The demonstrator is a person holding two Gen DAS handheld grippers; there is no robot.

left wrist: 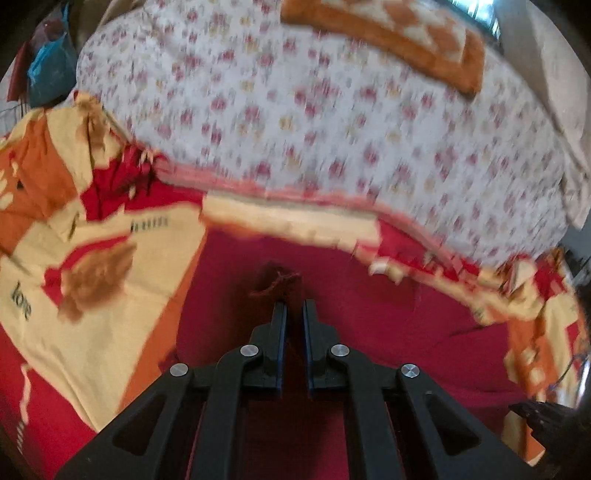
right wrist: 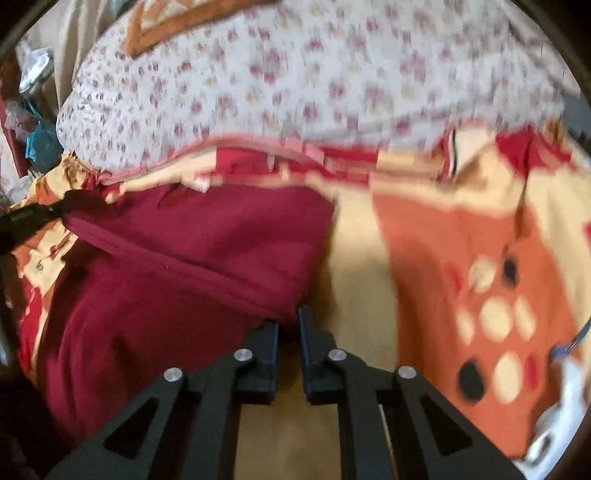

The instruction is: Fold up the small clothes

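Both of your views are smeared by motion blur, so the floral sheet (left wrist: 332, 122) and the patterned blanket (left wrist: 92, 258) show only as soft blotches, and the lettering on the blanket is barely readable. In your left wrist view the maroon garment (left wrist: 388, 325) fills the lower middle, but its near part is hidden under the gripper's frame and its right edge runs out of sight at the rim of the lens. Your left gripper (left wrist: 294, 310) is pressed together on a small bunched corner of that garment, with a frayed thread sticking up just past the tips; how much cloth sits between the pads is hard to make out in the shadow. A dark shape at the lower right rim of that view is too cut off to identify. In your right wrist view the garment (right wrist: 177, 266) lies on the blanket (right wrist: 461, 258) to the left of the gripper, with a folded ridge running diagonally across it. Your right gripper (right wrist: 291, 317) is pinching the garment's lower right corner; the left finger is partly covered by cloth, so the exact bite is hidden. At the garment's far left corner a black gripper (right wrist: 33, 218) reaches in from the edge, mostly cropped. The orange mat (left wrist: 388, 33) lies on the sheet, beyond the garment, cut by the frame.
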